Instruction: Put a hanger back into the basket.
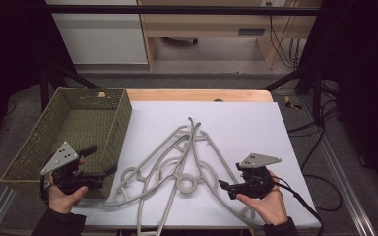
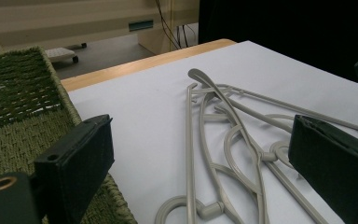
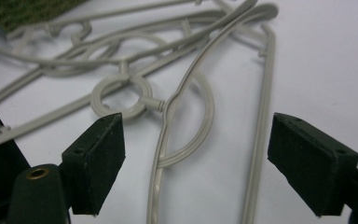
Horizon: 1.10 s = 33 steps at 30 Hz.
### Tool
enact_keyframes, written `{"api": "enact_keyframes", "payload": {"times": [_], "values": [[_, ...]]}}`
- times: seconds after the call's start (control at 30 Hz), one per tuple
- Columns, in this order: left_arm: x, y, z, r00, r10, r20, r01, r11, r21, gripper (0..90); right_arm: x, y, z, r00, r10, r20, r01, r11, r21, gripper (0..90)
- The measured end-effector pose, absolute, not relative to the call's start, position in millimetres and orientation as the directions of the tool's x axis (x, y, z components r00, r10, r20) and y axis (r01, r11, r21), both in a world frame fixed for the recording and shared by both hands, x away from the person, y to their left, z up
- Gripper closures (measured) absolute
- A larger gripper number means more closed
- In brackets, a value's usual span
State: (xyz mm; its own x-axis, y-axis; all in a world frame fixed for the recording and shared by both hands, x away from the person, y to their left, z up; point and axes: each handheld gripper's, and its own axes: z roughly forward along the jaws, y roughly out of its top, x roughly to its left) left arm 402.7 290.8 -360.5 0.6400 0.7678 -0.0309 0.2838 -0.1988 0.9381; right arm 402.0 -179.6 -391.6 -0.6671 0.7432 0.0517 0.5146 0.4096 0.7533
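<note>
Several grey plastic hangers (image 1: 177, 157) lie tangled on the white sheet (image 1: 241, 123), hooks pointing away from me. My right gripper (image 1: 230, 175) is at their near right side, aimed left at them. In the right gripper view its jaws (image 3: 196, 158) stand open, with two thin bars of a hanger (image 3: 168, 107) on the sheet between the pads and neither pad touching them. My left gripper (image 1: 102, 160) is held at the near right corner of the green woven basket (image 1: 123, 118). It is open and empty (image 2: 200, 158), and the hangers (image 2: 214, 140) lie beyond it.
The basket (image 2: 18, 93) takes up the table's left side and holds nothing I can see. A strip of wooden tabletop (image 1: 197, 95) shows beyond the sheet. Cables (image 1: 320, 191) trail over the floor on the right. Dark frame bars cross the back.
</note>
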Motion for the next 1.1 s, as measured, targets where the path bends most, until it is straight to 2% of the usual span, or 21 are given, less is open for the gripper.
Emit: {"api": "enact_keyframes", "payload": {"times": [0.1,0.37,0.6,0.8,0.93,1.1], "values": [[402.5,291.4,-360.2,0.639,0.769,-0.028,0.282,-0.2,0.938,6.2,404.5,-169.3,-404.8,-0.683,0.729,0.051,0.549,0.466,0.694,26.9],[402.4,291.3,-360.2,0.639,0.769,-0.025,0.281,-0.203,0.938,6.2,408.8,-152.9,-424.8,-0.669,0.736,0.106,0.639,0.497,0.587,34.4],[403.0,290.3,-360.7,0.642,0.766,-0.022,0.283,-0.21,0.936,6.3,414.3,-143.6,-437.4,-0.64,0.753,0.151,0.706,0.499,0.502,45.1],[403.3,290.5,-360.9,0.639,0.768,-0.027,0.286,-0.205,0.936,6.4,418.3,-140.2,-444.8,-0.646,0.741,0.181,0.723,0.519,0.455,59.8],[403.6,289.4,-361.5,0.641,0.767,-0.024,0.287,-0.21,0.935,6.4,418.8,-138.2,-447.6,-0.641,0.748,0.171,0.73,0.526,0.437,65.5],[403.7,288.6,-361.9,0.641,0.767,-0.021,0.285,-0.213,0.935,6.5,420.3,-135.2,-453.5,-0.658,0.738,0.148,0.719,0.557,0.416,68.3]]}}
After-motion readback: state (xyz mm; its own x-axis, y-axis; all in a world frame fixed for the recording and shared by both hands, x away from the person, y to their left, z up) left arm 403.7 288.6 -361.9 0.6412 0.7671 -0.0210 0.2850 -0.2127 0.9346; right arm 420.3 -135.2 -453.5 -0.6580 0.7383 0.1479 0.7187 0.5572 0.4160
